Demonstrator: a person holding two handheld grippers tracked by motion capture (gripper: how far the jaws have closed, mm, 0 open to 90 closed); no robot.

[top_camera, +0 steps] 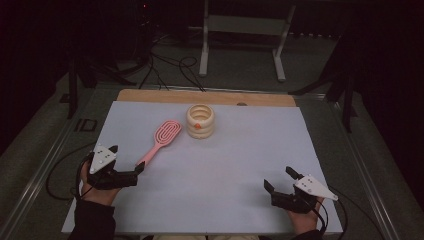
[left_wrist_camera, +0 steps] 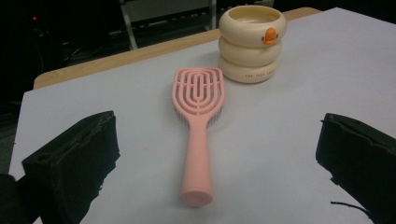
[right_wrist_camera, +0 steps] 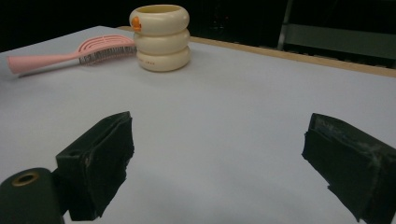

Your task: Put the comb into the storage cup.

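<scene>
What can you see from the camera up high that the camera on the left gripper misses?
High view alone: both hands with the left gripper and right gripper, both open, and the whole table. Left gripper view alone: small lettering on the cream holder. Both: the pink hairbrush lying flat beside that holder.

The hairbrush point(top_camera: 161, 140) lies on the table point(top_camera: 225, 170), just left of the ringed cup point(top_camera: 200, 121)

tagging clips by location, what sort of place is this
Probably a lab or recording setup, not a home: a white table in a dark room, loose cables on the floor, and a metal stand behind it.
</scene>
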